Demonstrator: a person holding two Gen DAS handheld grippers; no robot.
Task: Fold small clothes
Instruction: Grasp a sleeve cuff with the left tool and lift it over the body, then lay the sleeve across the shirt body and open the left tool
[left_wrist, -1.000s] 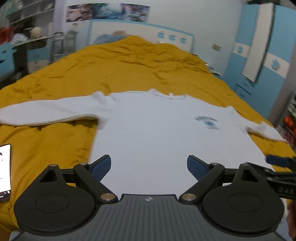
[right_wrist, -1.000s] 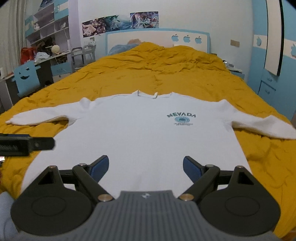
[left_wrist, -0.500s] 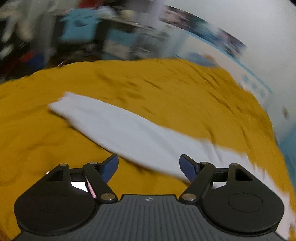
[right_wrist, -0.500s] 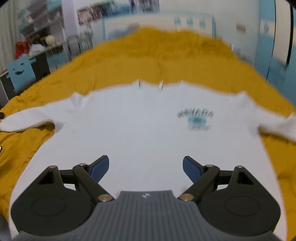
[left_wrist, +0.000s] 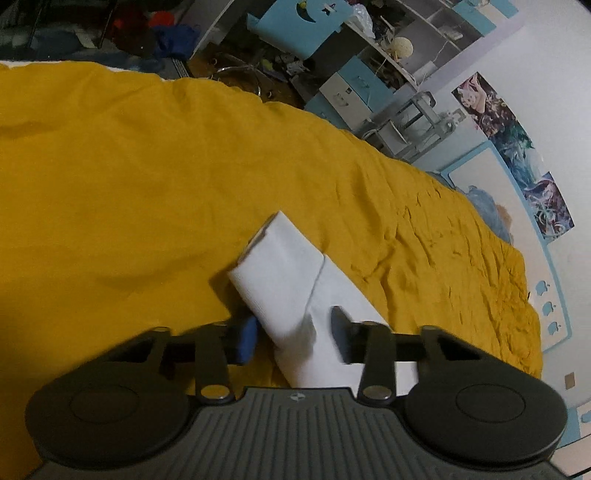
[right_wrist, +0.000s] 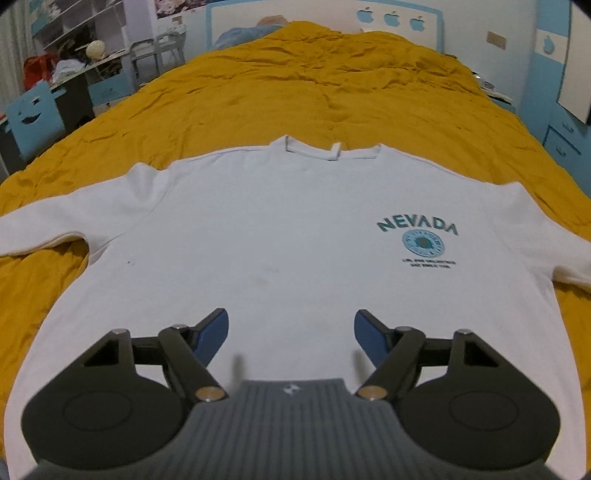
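Note:
A white long-sleeved shirt with a teal NEVADA print lies flat, front up, on the yellow bedcover. In the left wrist view its left sleeve is bent over on itself, cuff pointing away. My left gripper straddles the sleeve with jaws partly closed, fingers beside the fabric; a firm grip cannot be confirmed. My right gripper is open and empty, low over the shirt's lower middle.
The yellow bedcover spreads wide on all sides of the shirt. A desk and shelves with clutter stand beyond the bed's left edge. A blue chair is at the left, blue cabinets at the right.
My left gripper swung left from the shirt's hem to the left sleeve and narrowed its jaws around it; the sleeve is now bent over. My right gripper moved closer over the shirt.

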